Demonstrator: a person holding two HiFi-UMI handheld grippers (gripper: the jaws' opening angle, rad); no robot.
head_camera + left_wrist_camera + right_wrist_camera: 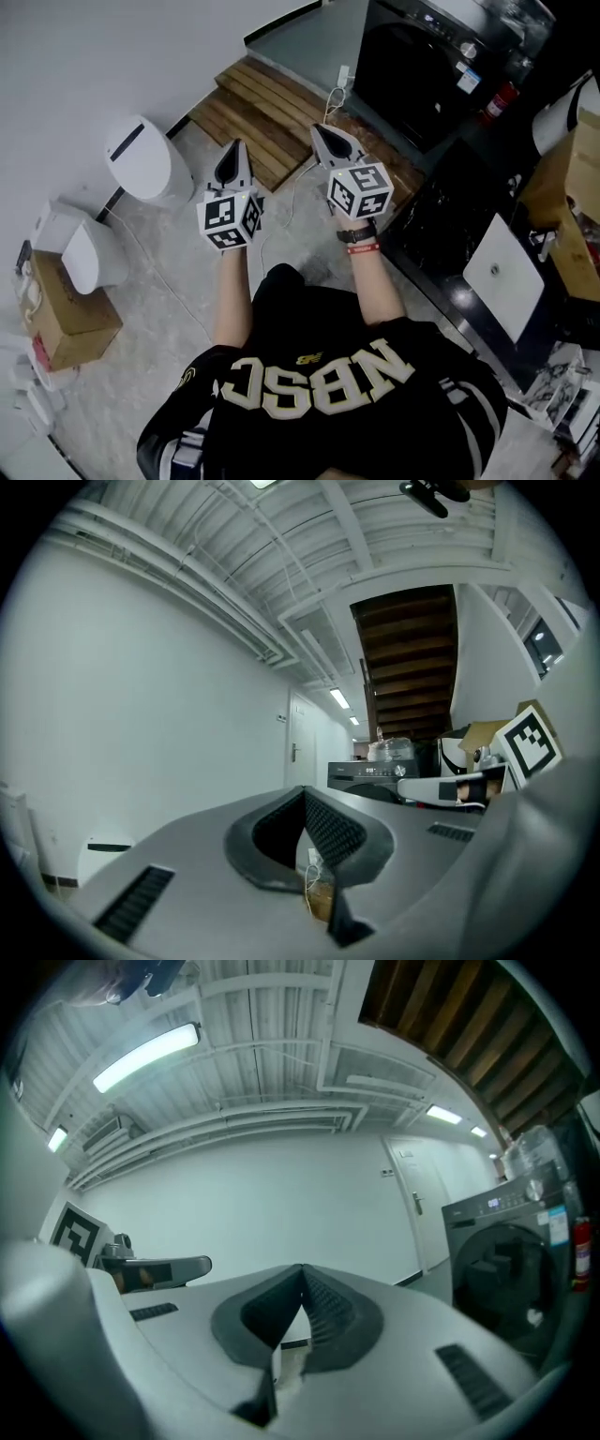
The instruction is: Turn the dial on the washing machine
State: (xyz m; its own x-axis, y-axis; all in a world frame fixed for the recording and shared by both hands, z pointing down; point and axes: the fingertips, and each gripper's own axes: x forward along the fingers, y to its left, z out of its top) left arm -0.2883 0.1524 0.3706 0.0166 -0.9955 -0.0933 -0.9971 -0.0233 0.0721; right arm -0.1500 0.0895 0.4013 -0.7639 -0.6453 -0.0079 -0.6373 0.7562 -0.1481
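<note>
Head view: left claw and right claw side by side in front of the person, each with jaws pressed together on nothing. Washing machine ahead to the right, well apart from both; dial on its top panel, untouched.

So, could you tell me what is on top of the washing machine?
A clear plastic bag sits on the washing machine; its contents cannot be made out, and it hides the top behind it.
</note>
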